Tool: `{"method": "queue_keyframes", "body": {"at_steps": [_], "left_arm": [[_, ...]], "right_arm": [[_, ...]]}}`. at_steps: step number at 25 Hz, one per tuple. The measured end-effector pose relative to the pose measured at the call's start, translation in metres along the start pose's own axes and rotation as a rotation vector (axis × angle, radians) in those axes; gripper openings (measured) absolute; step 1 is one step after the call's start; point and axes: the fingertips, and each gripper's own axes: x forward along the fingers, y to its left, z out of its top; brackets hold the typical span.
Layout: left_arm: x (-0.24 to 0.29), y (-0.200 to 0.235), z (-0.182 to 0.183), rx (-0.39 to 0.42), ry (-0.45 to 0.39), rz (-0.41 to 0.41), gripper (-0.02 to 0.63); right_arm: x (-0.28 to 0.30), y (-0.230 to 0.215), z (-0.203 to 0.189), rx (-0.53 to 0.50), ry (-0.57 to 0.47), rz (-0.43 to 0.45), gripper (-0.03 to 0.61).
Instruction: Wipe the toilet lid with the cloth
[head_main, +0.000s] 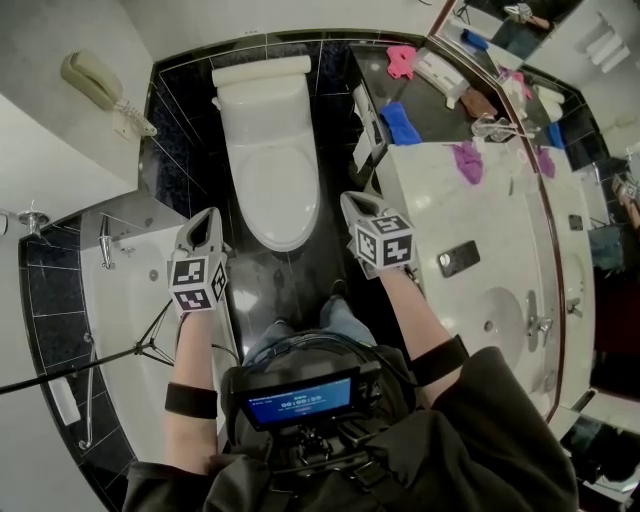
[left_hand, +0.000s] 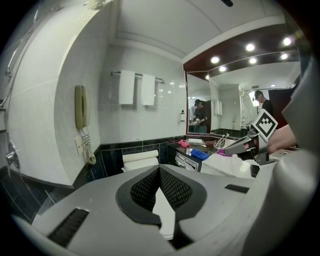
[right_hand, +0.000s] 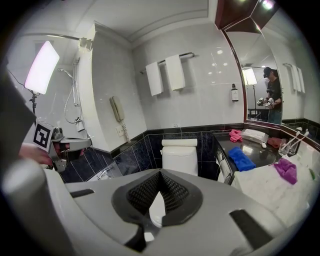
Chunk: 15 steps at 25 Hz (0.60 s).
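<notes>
- Both forearms reach forward. The left gripper (head_main: 207, 222) and right gripper (head_main: 355, 207) sit mid-frame in the head view, either side of the front end of the toilet lid (head_main: 277, 195), noses tipped slightly down.
- Both pairs of jaws are pressed together, gripping nothing.
- The toilet lid is down, at upper centre.
- The cloths lie well apart from the grippers, at upper right: the blue cloth (head_main: 400, 123) and pink cloth (head_main: 401, 58) on the dark counter (head_main: 440, 105), the purple cloth (head_main: 467, 160) on the marble vanity (head_main: 440, 215).
- The bathtub (head_main: 130, 300) is at lower left and the wall phone (head_main: 95, 82) at upper left.
</notes>
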Motion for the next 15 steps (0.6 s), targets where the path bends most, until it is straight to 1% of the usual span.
{"method": "queue_keyframes", "body": {"at_steps": [4, 8, 15], "left_arm": [[-0.0017, -0.0028, -0.0003, 0.002, 0.003, -0.003, 0.002], [-0.0036, -0.0039, 0.0009, 0.006, 0.003, -0.002, 0.002], [-0.0063, -0.0093, -0.0008, 0.008, 0.009, 0.0, 0.002]], "right_arm": [[-0.0021, -0.0014, 0.0029, -0.001, -0.004, 0.002, 0.015], [-0.0035, -0.0018, 0.008, -0.028, -0.006, 0.007, 0.015], [-0.0052, -0.0033, 0.0045, -0.039, 0.005, 0.015, 0.015]]}}
